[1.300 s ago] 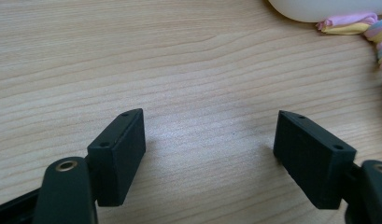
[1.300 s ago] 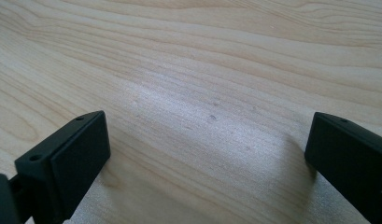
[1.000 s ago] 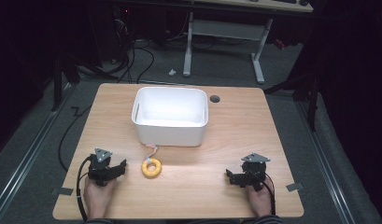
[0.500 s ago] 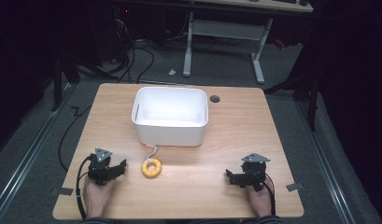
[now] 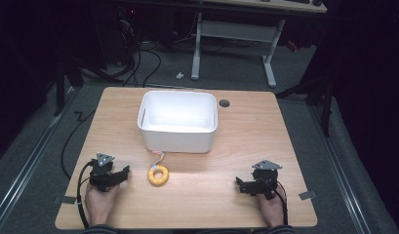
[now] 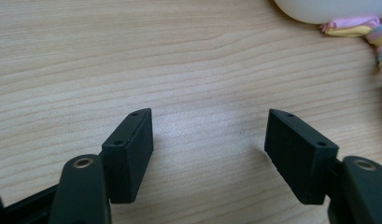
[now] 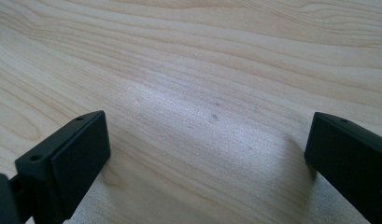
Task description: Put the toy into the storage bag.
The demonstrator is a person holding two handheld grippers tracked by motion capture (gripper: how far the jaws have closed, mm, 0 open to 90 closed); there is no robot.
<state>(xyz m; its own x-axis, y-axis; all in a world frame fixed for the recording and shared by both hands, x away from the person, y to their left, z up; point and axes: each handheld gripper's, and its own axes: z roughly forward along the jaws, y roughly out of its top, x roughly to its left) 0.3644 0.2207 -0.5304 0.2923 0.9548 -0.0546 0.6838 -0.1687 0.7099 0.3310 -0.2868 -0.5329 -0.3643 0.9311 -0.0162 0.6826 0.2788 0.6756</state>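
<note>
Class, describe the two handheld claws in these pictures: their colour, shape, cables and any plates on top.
Both the left claw and right claw are black, each topped by a grey three-cornered plate. A black cable trails from each. Up close, the fingers are flat rectangular blocks with small screw holes. Dark sleeve cuffs show at the wrists.

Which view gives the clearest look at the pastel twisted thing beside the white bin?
The left gripper view: the pastel twisted marshmallow-like piece sits close up at the top right, with its pink, yellow and blue strands legible, touching the white bin. In the high view it is a tiny streak between the bin and the yellow ring.
</note>
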